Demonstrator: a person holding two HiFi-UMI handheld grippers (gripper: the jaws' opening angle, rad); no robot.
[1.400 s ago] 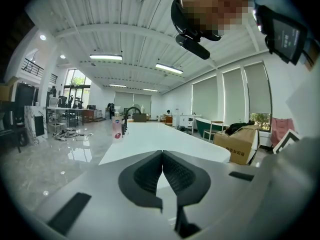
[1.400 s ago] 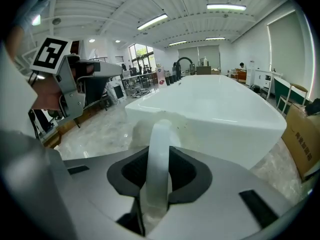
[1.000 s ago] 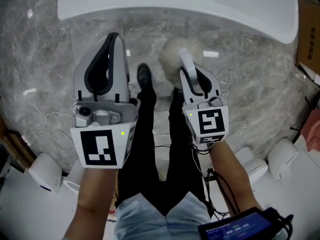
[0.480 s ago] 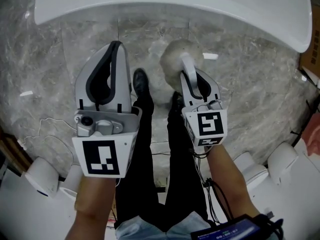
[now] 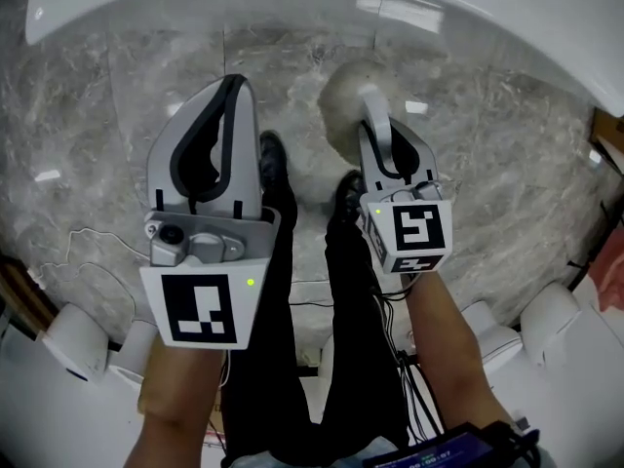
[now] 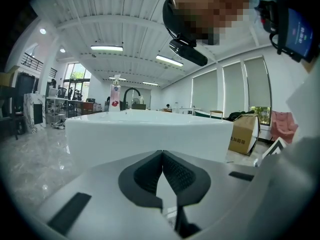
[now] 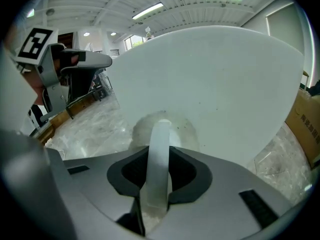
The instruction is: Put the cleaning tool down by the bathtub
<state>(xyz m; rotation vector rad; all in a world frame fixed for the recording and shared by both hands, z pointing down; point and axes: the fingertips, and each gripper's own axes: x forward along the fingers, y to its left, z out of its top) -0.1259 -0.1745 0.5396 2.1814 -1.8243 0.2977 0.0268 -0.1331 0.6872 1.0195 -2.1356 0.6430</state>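
The cleaning tool is a pale round scrubbing head [image 5: 343, 105] on a white curved handle [image 5: 373, 115]. My right gripper [image 5: 378, 130] is shut on that handle, and the head hangs over the marble floor just in front of the white bathtub [image 5: 292, 3]. In the right gripper view the handle [image 7: 159, 149] runs up between the jaws to the round head [image 7: 145, 129], with the bathtub wall [image 7: 220, 84] close behind. My left gripper [image 5: 234, 91] is held beside it, shut and holding nothing; its pads [image 6: 150, 171] meet at the tip, facing the bathtub [image 6: 145, 134].
The person's black-trousered legs and shoes [image 5: 276, 162] stand between the grippers on the grey marble floor [image 5: 507, 164]. A thin cable [image 5: 88, 252] lies at the left. White rounded objects [image 5: 78, 344] sit at the lower corners. A cardboard box [image 6: 244, 134] stands right of the tub.
Both grippers have sunk toward the floor, the tool still in the right one. The tub's rim has slid up in the head view.
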